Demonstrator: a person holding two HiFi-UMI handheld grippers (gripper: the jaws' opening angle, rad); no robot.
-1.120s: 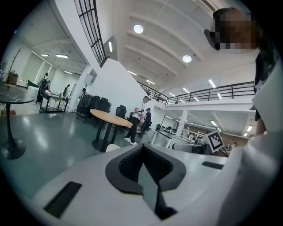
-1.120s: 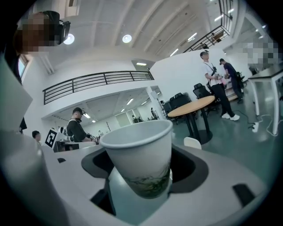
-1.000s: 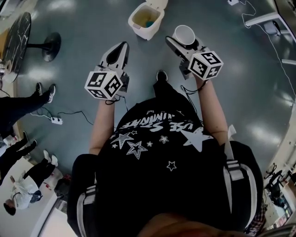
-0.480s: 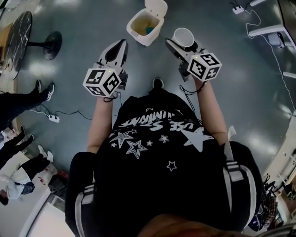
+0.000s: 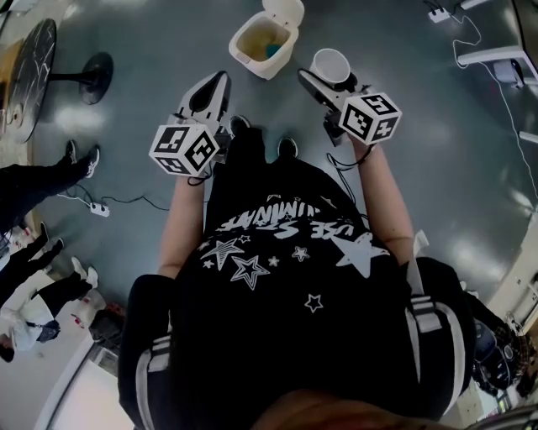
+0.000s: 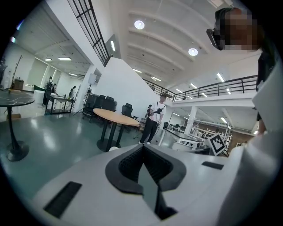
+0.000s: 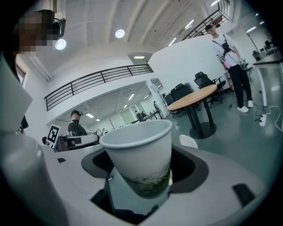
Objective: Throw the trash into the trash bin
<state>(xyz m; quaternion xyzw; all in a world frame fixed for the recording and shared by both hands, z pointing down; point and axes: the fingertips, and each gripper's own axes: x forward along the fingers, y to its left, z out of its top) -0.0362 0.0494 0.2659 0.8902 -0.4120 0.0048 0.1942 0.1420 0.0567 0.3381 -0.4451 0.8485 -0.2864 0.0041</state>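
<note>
A white trash bin (image 5: 252, 44) stands on the floor ahead with its lid (image 5: 284, 12) tipped open; something blue lies inside. My right gripper (image 5: 326, 77) is shut on a white paper cup (image 5: 333, 65), held upright just right of the bin and short of it. In the right gripper view the cup (image 7: 140, 154) fills the space between the jaws of the right gripper (image 7: 142, 178); it has a green print low on its side. My left gripper (image 5: 220, 82) hangs left of the bin, jaws together and empty. In its own view the left gripper (image 6: 143, 152) shows dark pads meeting.
A round table (image 5: 23, 71) on a black pedestal foot (image 5: 94, 82) stands at the left. Other people's legs (image 5: 42, 180) and a power strip with cable (image 5: 101, 210) lie left of me. More cables (image 5: 471, 38) run at the upper right. A person (image 6: 154, 118) stands by a far table (image 6: 116, 118).
The person carrying the grippers has stepped forward: a second shoe now shows below the left gripper. Both grippers went along, the cup still held. The bin stays just ahead.
</note>
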